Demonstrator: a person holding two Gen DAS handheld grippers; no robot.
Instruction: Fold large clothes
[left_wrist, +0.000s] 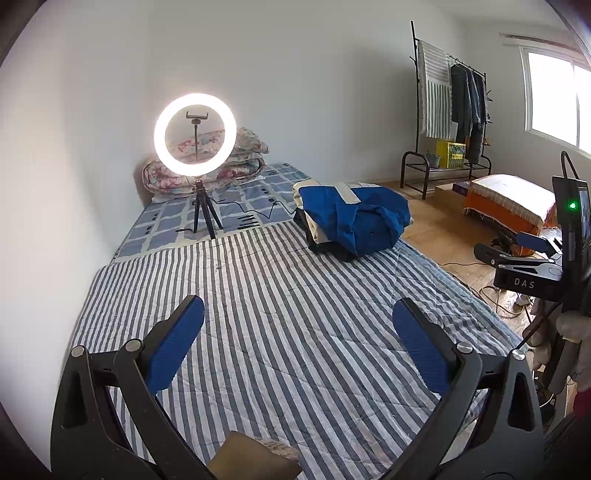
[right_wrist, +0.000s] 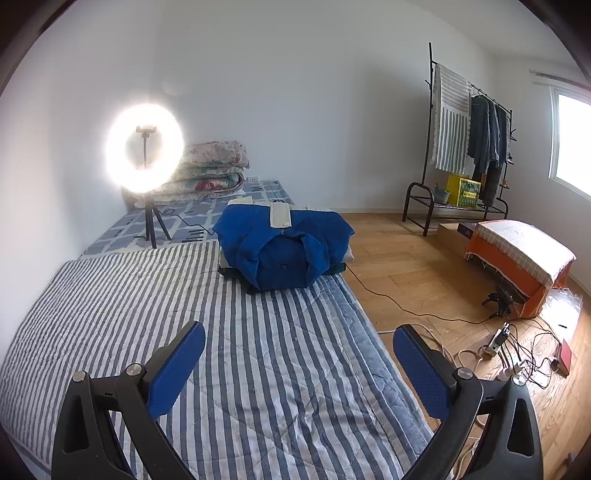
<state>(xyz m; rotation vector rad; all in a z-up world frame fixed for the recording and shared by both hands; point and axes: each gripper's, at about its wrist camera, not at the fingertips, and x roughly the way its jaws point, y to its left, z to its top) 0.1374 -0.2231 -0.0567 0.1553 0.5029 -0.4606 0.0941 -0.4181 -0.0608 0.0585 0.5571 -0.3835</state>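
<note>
A folded blue garment (left_wrist: 358, 218) (right_wrist: 284, 247) with a cream strip on top lies on a stack of folded clothes at the far right side of the striped bed cover (left_wrist: 280, 325) (right_wrist: 236, 354). My left gripper (left_wrist: 297, 314) hovers open above the near part of the cover, nothing between its blue pads. My right gripper (right_wrist: 299, 341) is open too, over the bed's right edge, empty. The right gripper's black body (left_wrist: 528, 273) shows at the right of the left wrist view.
A lit ring light on a tripod (left_wrist: 195, 136) (right_wrist: 146, 147) stands on the bed's far end before folded quilts (left_wrist: 221, 162). A clothes rack (right_wrist: 469, 147), an orange covered bench (right_wrist: 517, 258) and cables with a power strip (right_wrist: 506, 343) occupy the wooden floor at right.
</note>
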